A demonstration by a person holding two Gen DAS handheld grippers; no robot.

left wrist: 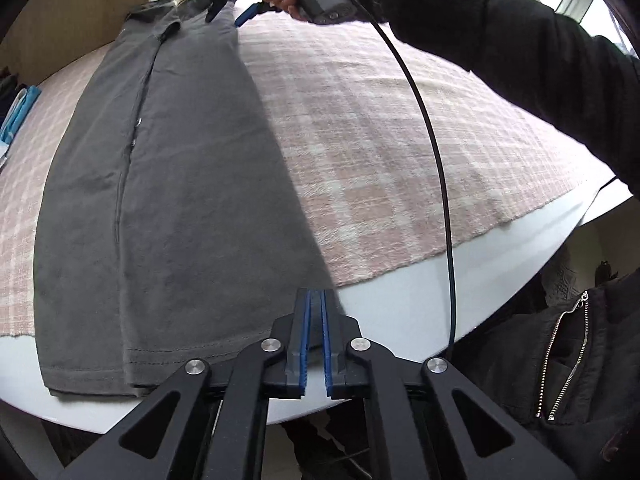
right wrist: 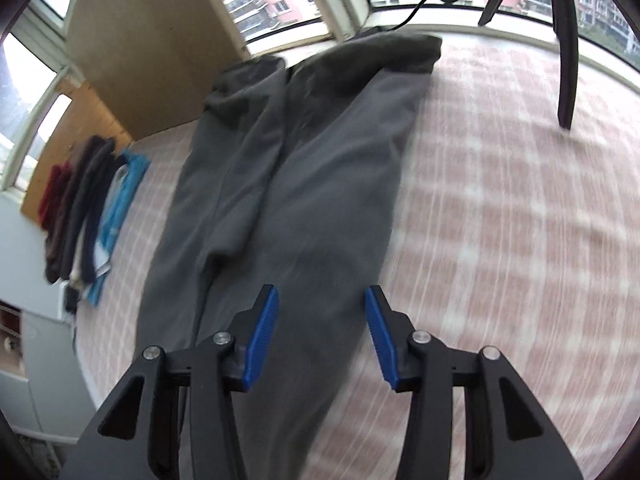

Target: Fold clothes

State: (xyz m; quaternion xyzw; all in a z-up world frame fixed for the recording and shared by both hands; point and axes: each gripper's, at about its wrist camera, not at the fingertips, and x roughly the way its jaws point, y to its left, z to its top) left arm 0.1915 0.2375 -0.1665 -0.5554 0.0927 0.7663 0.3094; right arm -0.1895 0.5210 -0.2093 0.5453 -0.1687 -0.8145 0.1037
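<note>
A grey shirt [left wrist: 172, 200] lies lengthwise on a pink plaid cloth [left wrist: 380, 140]. Its hem hangs over the white table edge [left wrist: 400, 308] nearest me. In the left wrist view my left gripper [left wrist: 317, 296] is shut on the shirt's near right hem corner, and grey fabric shows between the blue pads. At the shirt's far end a gloved hand holds my right gripper [left wrist: 224, 20], which is open just above the shoulder. In the blurred right wrist view the right gripper [right wrist: 322, 292] hovers over the shirt [right wrist: 304, 200] with nothing between its blue pads [right wrist: 260, 340].
A stack of folded dark and red clothes [right wrist: 76, 208] and a blue garment [right wrist: 124, 196] lie at the cloth's left side. A black cable [left wrist: 432, 152] arcs across the table. Dark stand legs [right wrist: 566, 60] rest on the far right. Windows run along the far side.
</note>
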